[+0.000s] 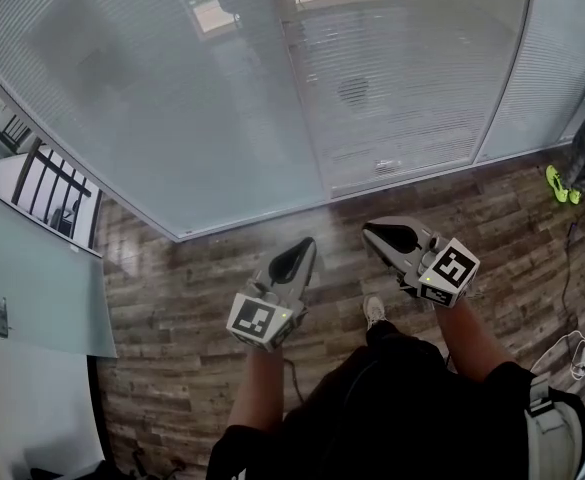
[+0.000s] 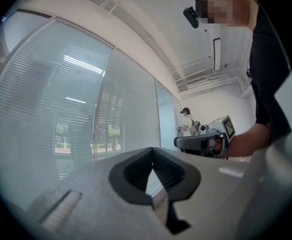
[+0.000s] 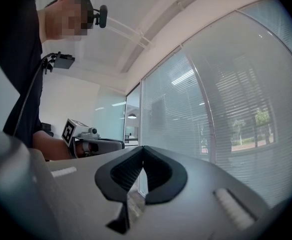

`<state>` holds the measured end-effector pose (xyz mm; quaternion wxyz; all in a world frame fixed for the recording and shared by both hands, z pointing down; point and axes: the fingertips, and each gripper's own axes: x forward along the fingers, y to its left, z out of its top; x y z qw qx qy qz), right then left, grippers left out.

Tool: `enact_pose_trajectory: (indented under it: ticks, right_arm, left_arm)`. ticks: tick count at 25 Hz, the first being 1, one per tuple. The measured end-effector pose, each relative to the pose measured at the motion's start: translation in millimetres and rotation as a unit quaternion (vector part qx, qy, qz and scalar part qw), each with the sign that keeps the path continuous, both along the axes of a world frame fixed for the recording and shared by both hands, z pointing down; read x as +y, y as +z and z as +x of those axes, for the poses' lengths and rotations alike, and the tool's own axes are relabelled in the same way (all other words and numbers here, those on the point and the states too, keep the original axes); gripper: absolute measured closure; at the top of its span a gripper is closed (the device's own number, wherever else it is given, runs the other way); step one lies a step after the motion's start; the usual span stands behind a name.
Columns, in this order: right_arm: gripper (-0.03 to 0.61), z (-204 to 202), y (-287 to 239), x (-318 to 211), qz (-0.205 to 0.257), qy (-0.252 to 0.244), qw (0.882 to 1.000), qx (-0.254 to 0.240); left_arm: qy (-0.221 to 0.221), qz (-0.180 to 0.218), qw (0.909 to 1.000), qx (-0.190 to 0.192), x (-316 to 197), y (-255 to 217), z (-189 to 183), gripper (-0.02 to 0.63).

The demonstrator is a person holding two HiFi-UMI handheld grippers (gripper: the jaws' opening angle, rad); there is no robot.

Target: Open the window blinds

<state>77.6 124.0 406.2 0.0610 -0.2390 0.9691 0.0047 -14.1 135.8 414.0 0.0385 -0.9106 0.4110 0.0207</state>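
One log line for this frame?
phase: pre-contact | left gripper: shut, empty | right gripper: shut, empty | blinds: down, untouched

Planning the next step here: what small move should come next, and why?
Probably carry the right gripper forward toward the blinds: it and the left gripper are shut on nothing, both short of the glass, and the slats cover the panes. No cord or wand is visible.

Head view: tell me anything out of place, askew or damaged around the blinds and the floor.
Nothing looks damaged or askew: the blinds hang closed with even slats. The only stray things lie on the wood floor at the right: a yellow-green item by the wall and a loose white cable.
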Motion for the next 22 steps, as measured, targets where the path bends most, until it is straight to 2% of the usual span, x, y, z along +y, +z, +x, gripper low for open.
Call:
enact_pose_trajectory:
  ticks: [10,13,15,18,22]
  right_arm:
    - [0.574,5.7,-6.7,-76.1,-0.007,-0.009,1.0,-0.008]
    - [0.574,6.7,-13.6,-99.4,-0.016,-0.009,1.0,-0.011]
    - [0.574,6.4,-17.0,-113.5,-0.013,-0.016,1.0,-0.013]
    - [0.574,6.8,-22.5,-130.7,0.001,-0.033,0.999,-0.019]
    - [0.574,9.5,-19.1,-157.0,0.003,-0.041,0.999,-0.009]
  left_arm:
    - [-0.009,-0.005,0.9997,-0.02,-71.0,-11.5,9.5,0.609]
    - [-0.014,0.006,0.9996,-0.023,-94.0,-14.3,10.5,0.609]
    - [-0.019,0.009,0.9996,-0.021,-108.8,-12.8,10.3,0.61]
    - [-0.025,-0.008,0.9995,-0.019,-126.4,-13.6,16.5,0.609]
    - [-0.033,0.008,0.9992,-0.022,-154.6,-10.8,17.0,0.609]
